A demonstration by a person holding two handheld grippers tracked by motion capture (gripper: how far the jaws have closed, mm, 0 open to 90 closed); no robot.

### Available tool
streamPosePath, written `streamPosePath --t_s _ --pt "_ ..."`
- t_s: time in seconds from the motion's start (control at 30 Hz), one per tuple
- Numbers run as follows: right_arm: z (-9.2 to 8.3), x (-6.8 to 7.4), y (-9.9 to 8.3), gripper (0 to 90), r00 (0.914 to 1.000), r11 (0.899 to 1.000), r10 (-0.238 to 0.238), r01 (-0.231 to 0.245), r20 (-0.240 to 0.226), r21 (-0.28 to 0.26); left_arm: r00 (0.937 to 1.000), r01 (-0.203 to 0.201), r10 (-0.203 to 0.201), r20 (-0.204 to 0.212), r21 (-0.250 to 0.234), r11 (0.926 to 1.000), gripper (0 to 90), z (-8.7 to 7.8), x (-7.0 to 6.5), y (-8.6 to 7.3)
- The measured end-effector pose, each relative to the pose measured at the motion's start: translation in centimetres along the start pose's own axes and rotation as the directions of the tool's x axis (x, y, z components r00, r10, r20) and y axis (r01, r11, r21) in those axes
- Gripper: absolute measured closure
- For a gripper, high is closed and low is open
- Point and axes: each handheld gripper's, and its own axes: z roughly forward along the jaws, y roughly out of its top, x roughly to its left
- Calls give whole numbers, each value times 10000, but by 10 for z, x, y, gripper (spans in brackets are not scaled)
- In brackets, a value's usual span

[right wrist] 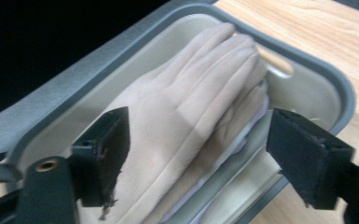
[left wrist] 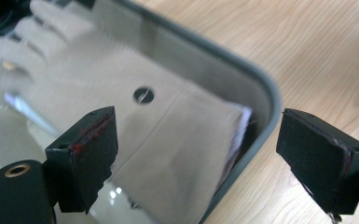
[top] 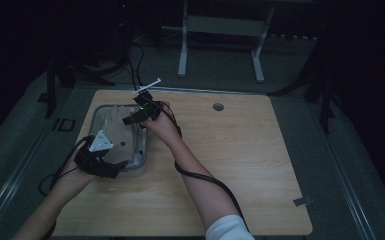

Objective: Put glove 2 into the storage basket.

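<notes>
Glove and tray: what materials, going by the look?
Glove: thin beige fabric, probably knit nylon; matte, fine weave, soft creases. Its card backing looks like paperboard, with a punched hang hole. Tray: likely moulded plastic; grey rounded rim, pale semi-gloss inside with reflections.

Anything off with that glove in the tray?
Mostly fine: the glove lies flat inside the tray. One oddity: its cuff end rides up against the tray's wall, with white sheets poking out underneath.
</notes>
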Motion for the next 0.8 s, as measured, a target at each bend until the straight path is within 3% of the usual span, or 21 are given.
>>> streamPosePath --t_s 0.07,0.17,0.23,0.37,0.8 --pt "-3 1 -5 206 9998 9998 -190 190 52 -7 9997 220 -218 125 -198 9996 132 0 -3 3" --pt "-9 3 -13 182 9990 9990 -437 437 -44 -107 9996 210 -202 171 -453 9988 132 2 -7 5" --pt "-12 5 -18 176 9974 9973 -716 716 36 -157 9996 -33 50 277 -604 9982 132 6 -15 7" --pt "-19 5 -25 165 9945 9944 -1044 1046 129 -122 9990 -87 112 435 -578 9983 131 11 -22 10" --pt "-41 -1 -54 167 9912 9916 -1289 1291 289 -39 9932 -55 168 1155 -978 9952 132 19 -42 22"
